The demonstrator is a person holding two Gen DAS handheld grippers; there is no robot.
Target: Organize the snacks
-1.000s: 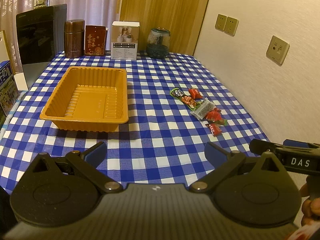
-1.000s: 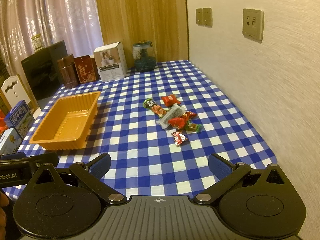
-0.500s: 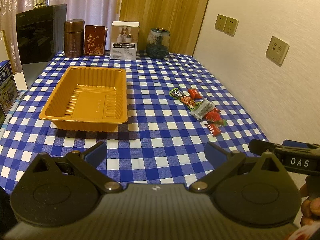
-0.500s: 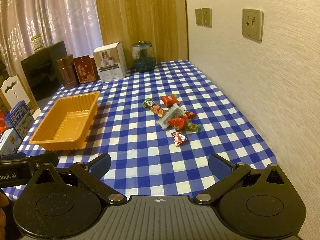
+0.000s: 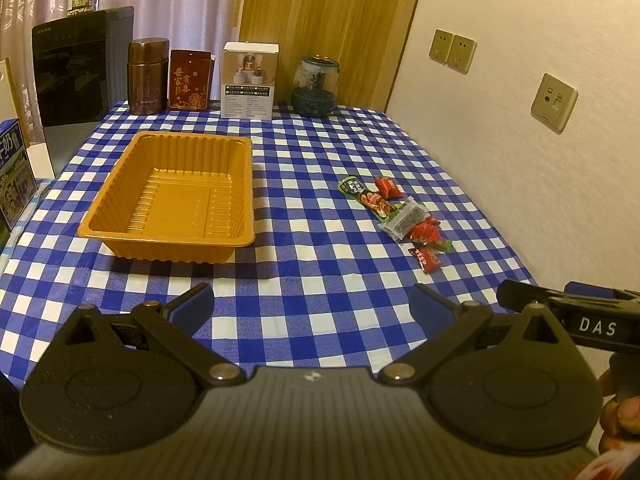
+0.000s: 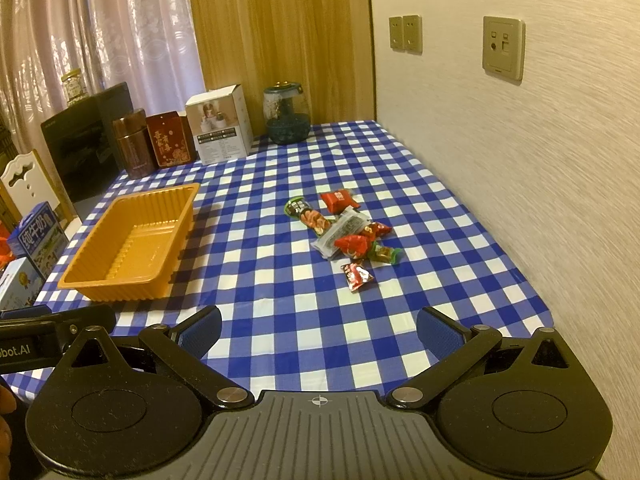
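Snack packets [image 6: 344, 232]: a loose cluster on the blue-and-white checked tablecloth [image 5: 320, 280], toward the table's right edge, well apart from the tray. Contents: green-and-orange stick pack [image 6: 306, 214] at the far left of the group; red packet [image 6: 339, 200] just beside it toward the far edge; clear packet with dark filling [image 6: 340, 234] in the middle, touching the stick pack; red wrapped pieces [image 6: 354, 244] against its right side; a small green-ended sweet [image 6: 384, 255] next to those; one dark red packet [image 6: 357, 276] lying alone, nearest the front edge.

Orange plastic tray [image 5: 176, 196]: ribbed walls, nothing inside, left half of the table.

Left gripper [image 5: 312, 308]: blue-padded fingers spread wide, holding nothing, above the front edge.

Right gripper [image 6: 318, 330]: likewise released and unloaded, above the front edge, near the right corner.

Far edge, left to right: brown canister [image 5: 147, 76], red box [image 5: 190, 80], white carton [image 5: 249, 80], glass jar [image 5: 315, 86].
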